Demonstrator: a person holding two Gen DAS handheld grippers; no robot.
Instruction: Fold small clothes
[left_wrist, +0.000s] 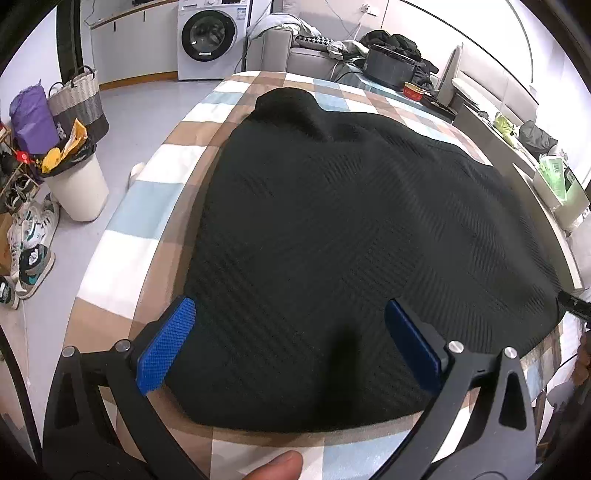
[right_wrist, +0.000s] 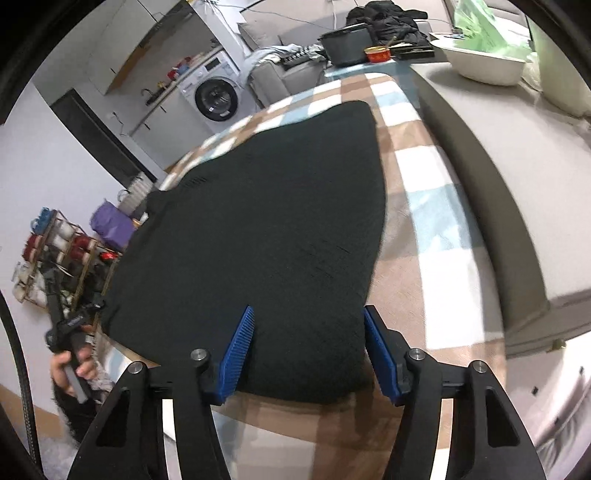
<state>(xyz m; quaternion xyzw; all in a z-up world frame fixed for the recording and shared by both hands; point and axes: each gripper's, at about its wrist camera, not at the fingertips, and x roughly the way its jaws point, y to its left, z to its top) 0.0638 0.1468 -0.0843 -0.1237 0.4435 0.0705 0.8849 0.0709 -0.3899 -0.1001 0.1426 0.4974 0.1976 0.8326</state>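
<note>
A black knit garment (left_wrist: 351, 240) lies spread flat on the checked tablecloth (left_wrist: 147, 221). My left gripper (left_wrist: 290, 314) is open, its blue pads (left_wrist: 166, 343) wide apart above the garment's near edge, holding nothing. In the right wrist view the same garment (right_wrist: 266, 221) fills the middle. My right gripper (right_wrist: 308, 332) is open, its blue pads (right_wrist: 236, 350) either side of the garment's near right corner, just above it. The left gripper (right_wrist: 74, 321) shows small at the left edge, held in a hand.
A white bin (left_wrist: 81, 188) with rubbish, a woven basket (left_wrist: 79, 96), and shoes (left_wrist: 33, 240) are on the floor left of the table. A washing machine (left_wrist: 208, 37) stands behind. A dark pot (right_wrist: 345, 46), a red bowl (right_wrist: 376, 54) and a white basin (right_wrist: 484, 66) sit beyond the table's far end.
</note>
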